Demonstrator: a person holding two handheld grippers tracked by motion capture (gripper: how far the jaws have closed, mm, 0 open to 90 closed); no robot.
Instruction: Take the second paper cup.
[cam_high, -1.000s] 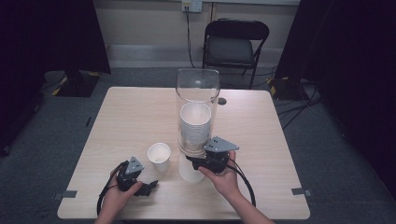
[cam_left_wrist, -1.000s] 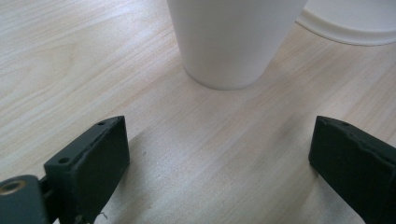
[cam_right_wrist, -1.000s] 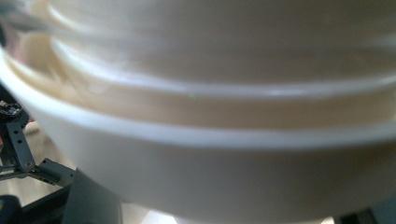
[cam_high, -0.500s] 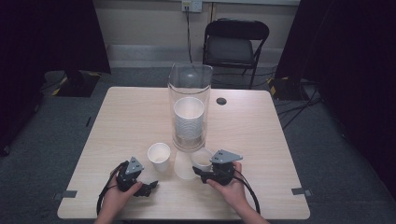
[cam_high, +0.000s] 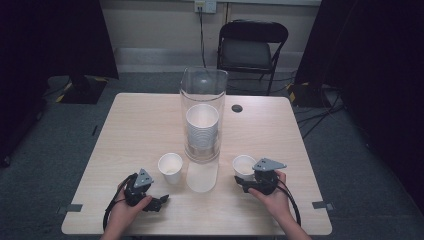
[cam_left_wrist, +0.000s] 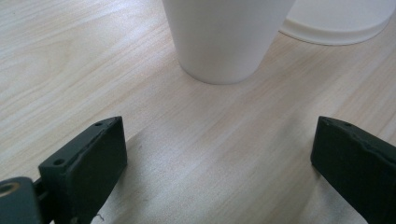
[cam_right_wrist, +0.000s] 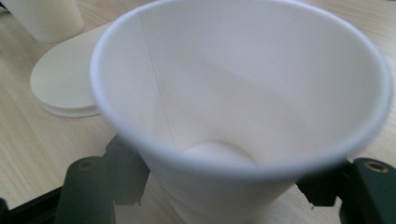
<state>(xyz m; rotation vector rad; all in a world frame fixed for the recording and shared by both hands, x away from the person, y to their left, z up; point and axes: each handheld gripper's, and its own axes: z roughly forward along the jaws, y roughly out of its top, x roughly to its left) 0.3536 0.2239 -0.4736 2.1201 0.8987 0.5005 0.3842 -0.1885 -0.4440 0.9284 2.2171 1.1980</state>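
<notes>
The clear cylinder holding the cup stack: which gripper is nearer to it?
Right, narrowly. The right gripper sits beside the clear cylinder, to its front-right; the left gripper lies farther toward the table's front edge.

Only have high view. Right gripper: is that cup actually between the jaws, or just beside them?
Observer: Between them. In the right gripper view the right gripper has one jaw on each side of the right cup, low on its wall.
Operator: Anything in that cup?
Observer: No. Its bottom is bare.
Operator: And the left gripper?
Observer: The left gripper is open, jaws wide apart over bare table. The left cup stands ahead of the jaws, not between them.
</notes>
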